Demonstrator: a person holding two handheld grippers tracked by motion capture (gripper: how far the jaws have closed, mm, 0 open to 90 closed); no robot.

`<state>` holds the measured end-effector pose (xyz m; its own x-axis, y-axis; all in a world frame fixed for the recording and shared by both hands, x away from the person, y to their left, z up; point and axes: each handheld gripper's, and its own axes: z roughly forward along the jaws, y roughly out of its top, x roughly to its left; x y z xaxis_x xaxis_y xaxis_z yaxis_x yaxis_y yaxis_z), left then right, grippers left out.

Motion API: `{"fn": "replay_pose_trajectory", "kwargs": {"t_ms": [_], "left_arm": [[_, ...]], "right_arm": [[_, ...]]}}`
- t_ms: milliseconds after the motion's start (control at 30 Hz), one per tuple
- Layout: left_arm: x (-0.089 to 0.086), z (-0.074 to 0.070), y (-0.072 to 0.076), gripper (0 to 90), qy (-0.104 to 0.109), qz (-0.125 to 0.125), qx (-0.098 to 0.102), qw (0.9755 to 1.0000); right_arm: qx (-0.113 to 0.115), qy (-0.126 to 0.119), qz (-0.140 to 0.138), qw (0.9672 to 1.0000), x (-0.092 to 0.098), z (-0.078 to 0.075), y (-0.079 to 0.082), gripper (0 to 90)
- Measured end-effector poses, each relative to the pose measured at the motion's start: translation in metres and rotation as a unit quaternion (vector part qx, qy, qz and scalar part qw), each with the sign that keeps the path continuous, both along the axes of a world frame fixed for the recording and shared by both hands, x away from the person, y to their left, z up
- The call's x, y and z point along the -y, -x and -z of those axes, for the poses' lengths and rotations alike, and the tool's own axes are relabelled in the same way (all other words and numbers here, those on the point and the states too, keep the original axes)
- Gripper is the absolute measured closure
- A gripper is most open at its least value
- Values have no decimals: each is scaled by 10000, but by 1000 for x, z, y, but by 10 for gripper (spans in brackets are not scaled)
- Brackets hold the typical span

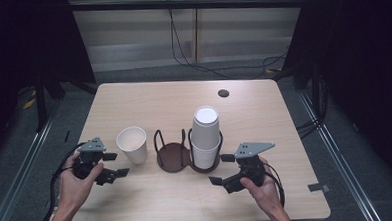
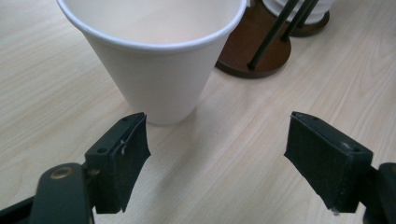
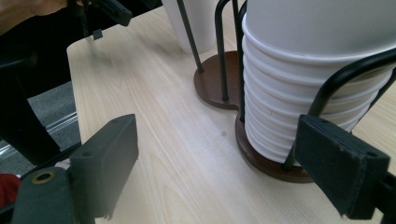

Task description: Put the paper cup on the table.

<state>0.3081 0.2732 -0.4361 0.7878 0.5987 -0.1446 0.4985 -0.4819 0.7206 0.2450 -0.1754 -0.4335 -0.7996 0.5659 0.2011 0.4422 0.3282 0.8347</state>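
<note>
1. paper, thin and white: the single cup [image 1: 132, 144] stands upright on the wooden table [image 1: 133, 100] left of centre in the high view, just left of the dark wire-and-wood holder [image 1: 172, 154], apart from it.
2. left gripper [image 1: 113, 164] sits at the lower left of that view, jaws spread with nothing between them; in the left gripper view the cup [image 2: 156, 60] fills the upper middle, just beyond the jaw tips, not touched.
3. right gripper [image 1: 222, 169] rests at the lower right, jaws also apart and empty, near the stack of cups [image 1: 205, 137] in the holder's right ring.
4. handling, as a judgement: the cup looks empty, so very light and easy to tip or push; its wall will crush under a hard squeeze, and the smooth taper may slip upward out of a pinch.
5. best hold is probably across the body below the rolled rim, where it is stiffest, with a gentle squeeze.
</note>
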Motion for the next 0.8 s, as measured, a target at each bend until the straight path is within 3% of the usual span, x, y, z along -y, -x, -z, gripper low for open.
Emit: {"fn": "replay_pose_trajectory", "kwargs": {"t_ms": [233,367,500,633,700,800], "left_arm": [[6,0,18,207,489,29,196,9986],[9,-3,29,211,963,110,235,9950],[15,0,35,212,876,22,253,9958],[22,-7,46,212,897,-2,557,9944],[27,-9,50,212,1086,47,613,9922],[34,-8,52,210,1153,110,638,9912]], "right_arm": [[-9,5,1,10000,0,0,0,145],[7,14,-4,10000,-1,0,1,145],[10,18,-5,10000,-1,0,1,146],[33,-3,1,10000,0,-1,2,146],[32,-12,2,10000,0,-1,2,146],[38,-12,-14,10000,-1,-1,2,146]]}}
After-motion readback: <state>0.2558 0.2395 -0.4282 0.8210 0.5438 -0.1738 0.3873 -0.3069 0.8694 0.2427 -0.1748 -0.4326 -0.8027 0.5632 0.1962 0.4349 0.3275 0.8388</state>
